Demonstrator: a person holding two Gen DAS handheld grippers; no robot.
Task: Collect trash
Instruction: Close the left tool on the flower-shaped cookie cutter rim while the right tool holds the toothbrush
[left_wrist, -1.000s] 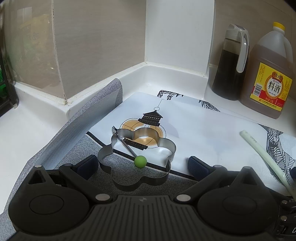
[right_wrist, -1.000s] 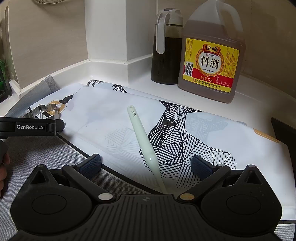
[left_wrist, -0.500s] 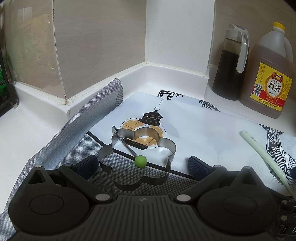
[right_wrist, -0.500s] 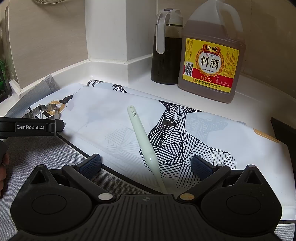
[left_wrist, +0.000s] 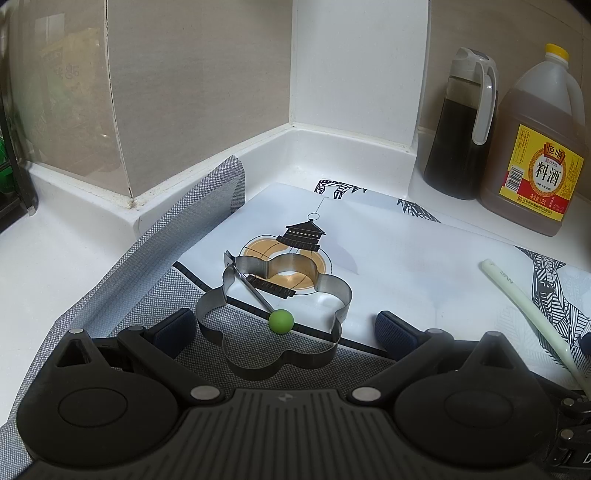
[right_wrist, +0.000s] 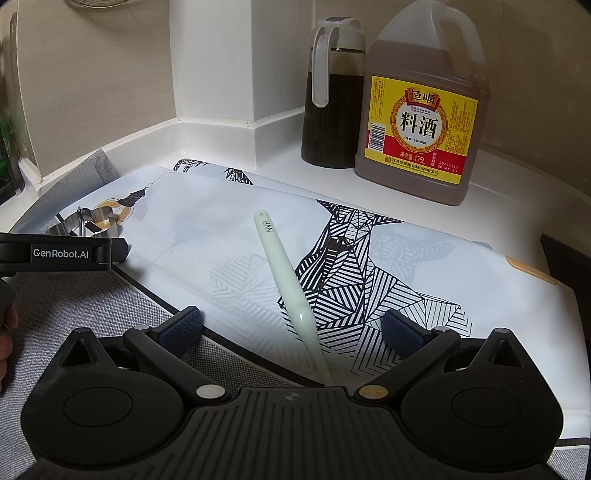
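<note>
1. Your left gripper (left_wrist: 284, 325) hung low over the counter with its fingers spread wide, holding nothing.
2. Between those fingers lay a flower-shaped metal ring mould (left_wrist: 275, 314), half on the grey woven mat (left_wrist: 159, 258) and half on the printed white sheet (left_wrist: 406, 258); a thin rod with a green ball (left_wrist: 281, 321) at its tip rested across it.
3. Your right gripper (right_wrist: 291, 326) also stood wide apart and empty.
4. The pale green stick (right_wrist: 286, 284) lay on the white sheet's black striped pattern, between the right fingers, touching neither pad, its near end hidden under the gripper body.
5. At the back, against the wall, a dark sauce dispenser (right_wrist: 332, 96) stood just beside a large cooking-wine jug (right_wrist: 421, 110) with a yellow label.
6. Part of your hand (right_wrist: 5, 332) showed at the left edge of the right view.
</note>
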